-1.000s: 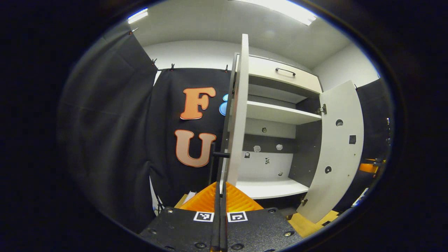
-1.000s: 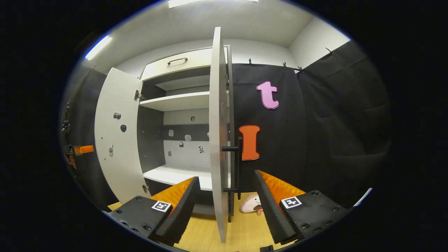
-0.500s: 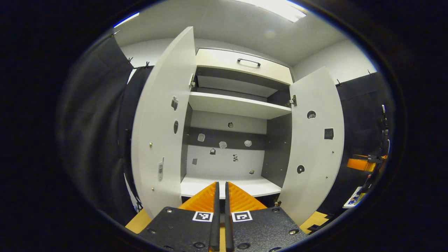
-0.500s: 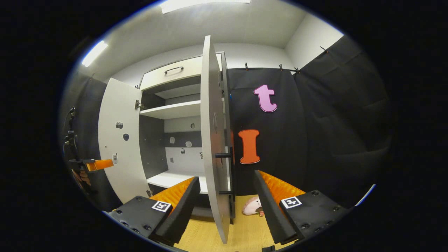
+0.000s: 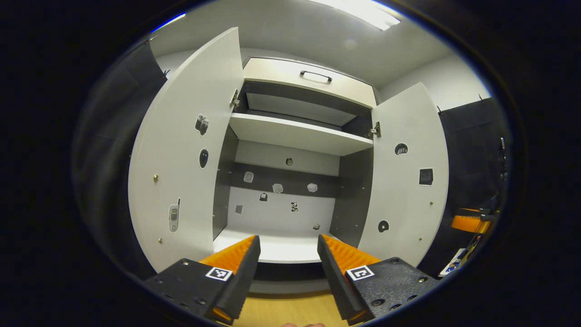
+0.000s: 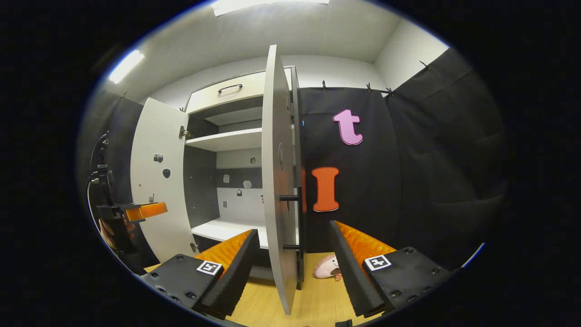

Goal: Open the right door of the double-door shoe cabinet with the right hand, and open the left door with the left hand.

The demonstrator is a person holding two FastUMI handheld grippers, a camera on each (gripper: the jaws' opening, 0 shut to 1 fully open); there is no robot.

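The cabinet doors [image 5: 181, 159] look like smooth, matt white board, as does the shelf [image 5: 295, 134]. The hinge [image 5: 376, 130] at upper right is shiny metal. The floor [image 6: 313, 295] at the bottom is pale wood-grain. The wall drape [image 6: 431, 159] is matt cloth.

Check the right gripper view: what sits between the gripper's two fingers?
The right door stands edge-on in the gap of the open right gripper, untouched by either finger, its black handle on the far face.
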